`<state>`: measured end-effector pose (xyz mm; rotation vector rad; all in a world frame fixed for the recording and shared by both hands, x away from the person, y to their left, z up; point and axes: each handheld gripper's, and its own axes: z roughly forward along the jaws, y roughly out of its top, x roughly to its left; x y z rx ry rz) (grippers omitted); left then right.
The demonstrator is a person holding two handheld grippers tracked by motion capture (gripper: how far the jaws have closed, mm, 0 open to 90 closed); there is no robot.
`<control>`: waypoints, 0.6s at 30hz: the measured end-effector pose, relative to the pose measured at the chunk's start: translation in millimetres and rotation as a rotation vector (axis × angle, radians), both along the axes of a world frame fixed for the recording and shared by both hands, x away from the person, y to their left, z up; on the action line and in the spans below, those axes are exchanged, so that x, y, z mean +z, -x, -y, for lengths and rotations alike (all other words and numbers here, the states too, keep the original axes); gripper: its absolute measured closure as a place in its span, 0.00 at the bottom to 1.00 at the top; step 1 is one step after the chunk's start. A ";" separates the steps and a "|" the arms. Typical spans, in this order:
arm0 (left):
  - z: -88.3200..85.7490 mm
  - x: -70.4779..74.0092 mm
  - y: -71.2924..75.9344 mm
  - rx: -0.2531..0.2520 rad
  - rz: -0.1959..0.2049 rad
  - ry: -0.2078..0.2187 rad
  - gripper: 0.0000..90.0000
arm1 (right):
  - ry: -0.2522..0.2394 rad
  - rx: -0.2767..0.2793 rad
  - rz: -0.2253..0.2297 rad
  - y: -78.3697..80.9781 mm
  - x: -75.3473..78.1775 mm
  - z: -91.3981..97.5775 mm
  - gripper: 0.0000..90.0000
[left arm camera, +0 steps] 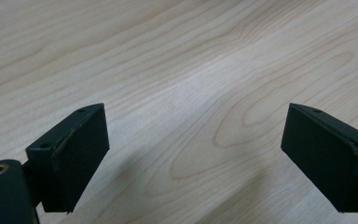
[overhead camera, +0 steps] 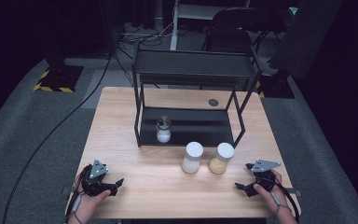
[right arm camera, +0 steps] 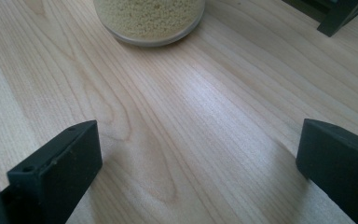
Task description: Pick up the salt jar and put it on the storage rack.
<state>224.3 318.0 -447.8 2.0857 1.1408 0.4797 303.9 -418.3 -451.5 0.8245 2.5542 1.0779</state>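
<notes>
Both claws gaping, grasping nothing: left claw point(overhead camera: 116, 184) low at the table point(overhead camera: 121, 116) edge, 7 o'clock; right claw point(overhead camera: 243, 176) at 5 o'clock. Yellow jar point(overhead camera: 221, 158) at 11 o'clock from right claw, bare wood between; white jar point(overhead camera: 192, 157) just beside it. Shelf point(overhead camera: 191, 70) at 12 o'clock, small jar point(overhead camera: 163, 129) inside. Yellow jar's top cut off in right gripper view.

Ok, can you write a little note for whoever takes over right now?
Left tool: open, holding nothing, low over the table.
Right tool: open, holding nothing, pointing toward the yellow-grain jar.
Things: yellow-grain jar and white-powder jar stand side by side on the table in front of the black shelf. A clear jar sits on its lower level.
Done: nothing picked up.
Left: probably both front jars.
</notes>
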 end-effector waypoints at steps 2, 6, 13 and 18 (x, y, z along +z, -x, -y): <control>-0.3 -1.7 -0.8 0.005 -0.011 -0.005 0.08 | 0.000 0.000 0.000 0.0 0.0 0.0 0.00; 1.5 -2.1 -2.2 0.011 -0.029 -0.023 0.07 | 0.000 0.000 0.000 0.1 0.0 0.0 0.00; 2.3 -1.7 -5.3 0.012 -0.047 -0.026 0.02 | 0.000 0.000 0.000 0.1 0.0 0.0 0.00; 0.1 -1.7 -6.9 0.000 -0.048 -0.026 0.01 | 0.000 0.000 0.000 0.1 0.0 0.0 0.00</control>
